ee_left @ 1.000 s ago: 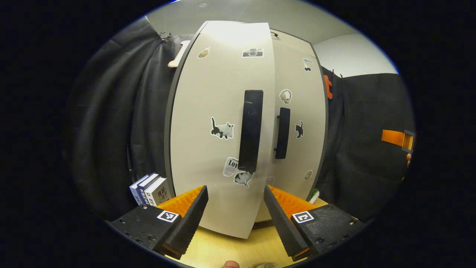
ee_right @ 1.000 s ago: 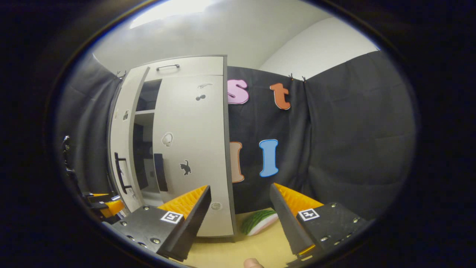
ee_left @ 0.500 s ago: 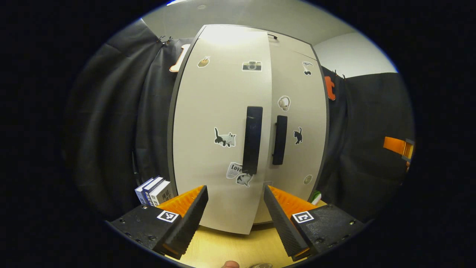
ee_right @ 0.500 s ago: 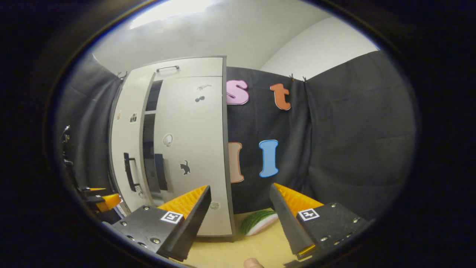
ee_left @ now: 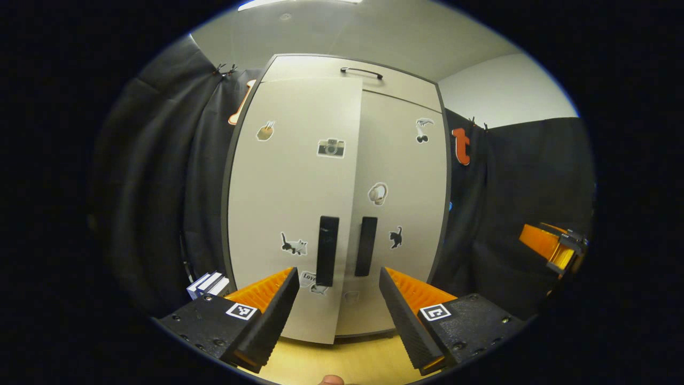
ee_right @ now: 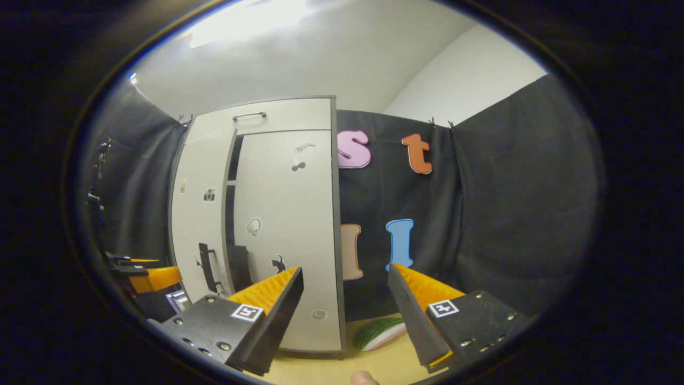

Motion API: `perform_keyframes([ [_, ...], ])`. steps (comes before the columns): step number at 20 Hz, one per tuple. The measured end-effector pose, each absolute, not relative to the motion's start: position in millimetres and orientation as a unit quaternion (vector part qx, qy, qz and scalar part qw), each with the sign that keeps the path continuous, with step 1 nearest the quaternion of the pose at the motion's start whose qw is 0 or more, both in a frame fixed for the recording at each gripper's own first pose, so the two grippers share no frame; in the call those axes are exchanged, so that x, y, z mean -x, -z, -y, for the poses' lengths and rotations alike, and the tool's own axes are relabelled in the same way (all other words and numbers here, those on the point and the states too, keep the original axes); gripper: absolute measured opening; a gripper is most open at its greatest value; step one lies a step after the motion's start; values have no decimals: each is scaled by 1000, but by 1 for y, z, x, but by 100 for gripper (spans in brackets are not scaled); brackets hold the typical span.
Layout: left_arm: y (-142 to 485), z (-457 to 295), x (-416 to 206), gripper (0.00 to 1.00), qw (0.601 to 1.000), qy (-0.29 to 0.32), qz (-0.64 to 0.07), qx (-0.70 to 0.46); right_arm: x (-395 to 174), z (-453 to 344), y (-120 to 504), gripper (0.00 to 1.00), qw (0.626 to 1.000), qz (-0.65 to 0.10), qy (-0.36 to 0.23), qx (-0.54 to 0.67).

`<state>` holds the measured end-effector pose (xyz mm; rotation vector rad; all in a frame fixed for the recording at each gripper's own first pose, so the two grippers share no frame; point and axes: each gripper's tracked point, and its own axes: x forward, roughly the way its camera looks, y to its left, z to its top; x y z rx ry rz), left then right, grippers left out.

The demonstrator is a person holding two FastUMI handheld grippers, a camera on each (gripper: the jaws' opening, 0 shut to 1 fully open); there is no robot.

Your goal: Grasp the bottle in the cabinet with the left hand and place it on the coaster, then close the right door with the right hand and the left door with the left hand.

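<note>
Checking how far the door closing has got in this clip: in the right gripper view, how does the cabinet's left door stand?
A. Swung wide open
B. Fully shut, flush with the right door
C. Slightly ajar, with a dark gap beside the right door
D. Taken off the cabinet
C: the left door stands slightly proud of the right door, with a narrow dark gap between them.

My left gripper [ee_left: 337,310] and right gripper [ee_right: 344,313] share a build: ribbed wedge fingers on black screwed blocks, each bearing a square black-and-white marker.
</note>
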<state>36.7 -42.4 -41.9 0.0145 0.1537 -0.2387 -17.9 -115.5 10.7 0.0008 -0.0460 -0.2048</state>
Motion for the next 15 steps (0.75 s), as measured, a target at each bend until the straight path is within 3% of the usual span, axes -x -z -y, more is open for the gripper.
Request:
perform_keyframes([
  [5,17,86,-35,95,988,137,-60,-23,13,132,-21,96,995,21,95,6],
  [6,14,96,-35,90,988,142,-55,-25,15,137,-23,97,995,22,95,8],
  [7,12,106,-33,95,988,146,-51,-25,15,143,-25,97,995,24,94,11],
  [8,11,117,-29,95,987,150,-51,-23,16,150,-26,92,995,23,93,12],
  [15,14,189,-14,95,987,151,-46,-28,27,217,-30,92,996,23,87,23],
])
